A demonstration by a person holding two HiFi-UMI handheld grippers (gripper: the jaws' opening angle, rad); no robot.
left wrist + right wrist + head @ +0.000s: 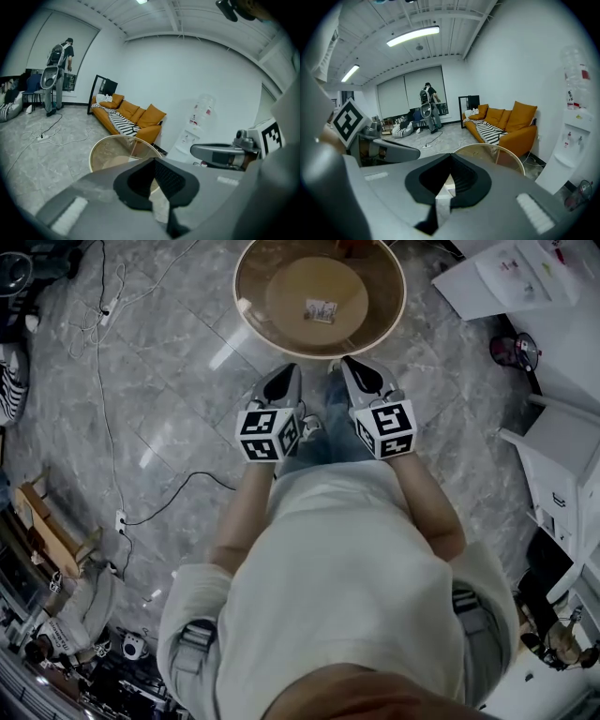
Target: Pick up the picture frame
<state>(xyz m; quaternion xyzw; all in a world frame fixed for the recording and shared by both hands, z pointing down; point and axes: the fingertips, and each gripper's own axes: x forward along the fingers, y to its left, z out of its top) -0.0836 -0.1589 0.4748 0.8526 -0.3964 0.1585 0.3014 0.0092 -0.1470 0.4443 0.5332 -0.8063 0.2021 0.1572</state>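
Head view, nearest: left gripper [288,373] and right gripper [350,364] are side by side, both pointing at the table ahead.
Jaws: each pair is pressed together, with nothing between them.
Table: the near edge of the round glass table [241,315] lies just past the tips.
Picture frame: the picture frame [321,310] rests near the table's middle, slightly toward its near edge.
Key relation: the frame is straight ahead, midway between the two grippers. Neither is plainly nearer, and its long axis seems to run crosswise.
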